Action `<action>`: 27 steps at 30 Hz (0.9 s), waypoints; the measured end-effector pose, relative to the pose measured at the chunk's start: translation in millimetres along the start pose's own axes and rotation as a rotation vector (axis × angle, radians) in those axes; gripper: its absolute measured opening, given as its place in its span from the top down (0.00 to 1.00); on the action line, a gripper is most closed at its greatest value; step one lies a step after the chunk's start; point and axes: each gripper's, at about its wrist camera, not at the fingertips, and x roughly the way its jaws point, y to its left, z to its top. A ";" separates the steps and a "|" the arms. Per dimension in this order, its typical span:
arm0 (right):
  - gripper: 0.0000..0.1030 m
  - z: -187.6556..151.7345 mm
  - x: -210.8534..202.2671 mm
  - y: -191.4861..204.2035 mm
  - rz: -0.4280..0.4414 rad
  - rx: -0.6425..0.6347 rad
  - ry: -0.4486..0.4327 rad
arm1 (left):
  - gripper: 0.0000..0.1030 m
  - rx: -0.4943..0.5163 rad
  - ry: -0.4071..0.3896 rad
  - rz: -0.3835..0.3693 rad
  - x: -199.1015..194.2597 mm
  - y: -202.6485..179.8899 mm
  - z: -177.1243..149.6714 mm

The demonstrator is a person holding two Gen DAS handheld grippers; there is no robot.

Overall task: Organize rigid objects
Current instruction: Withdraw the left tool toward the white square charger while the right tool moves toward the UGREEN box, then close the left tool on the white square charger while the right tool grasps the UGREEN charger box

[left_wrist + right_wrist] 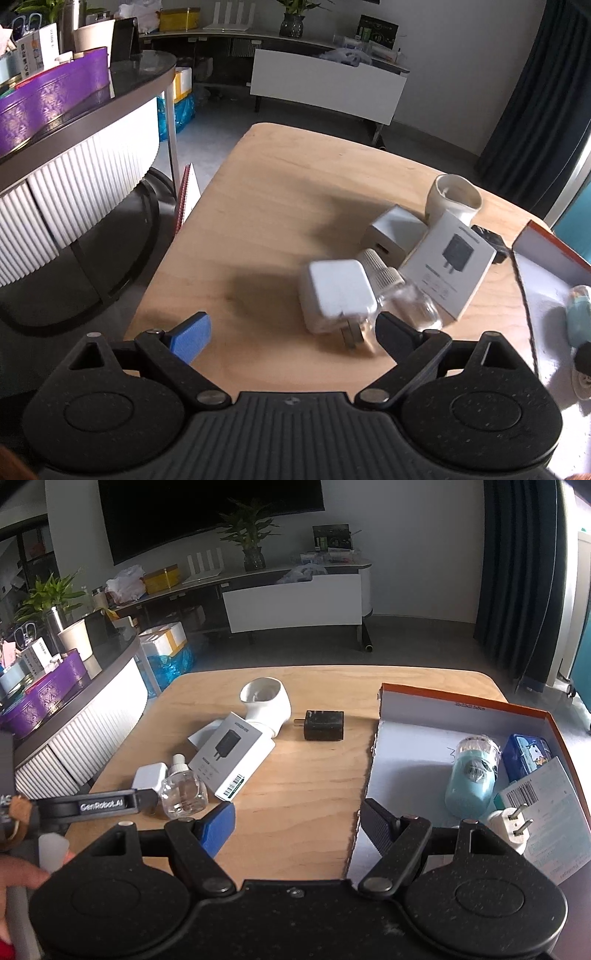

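Loose: two white chargers (pixel 338 291), one black charger (pixel 324 725).

Your wooden table (pixel 314 775) carries an orange-rimmed box (pixel 461 703) at right. Left of it lie a black charger (pixel 324 725), white holder (pixel 266 701), grey carton (pixel 232 755), clear bottle (pixel 183 790) and white adapter (pixel 149 777).

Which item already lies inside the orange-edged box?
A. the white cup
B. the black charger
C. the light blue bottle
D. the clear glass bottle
C: the light blue bottle lies on the floor of the orange-edged box, while the black charger, clear glass bottle and white cup sit on the table.
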 end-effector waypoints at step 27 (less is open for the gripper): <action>0.14 16.7 46.5 33.2 0.065 0.043 0.061 | 0.49 0.070 -0.107 -0.122 -16.7 1.2 -9.8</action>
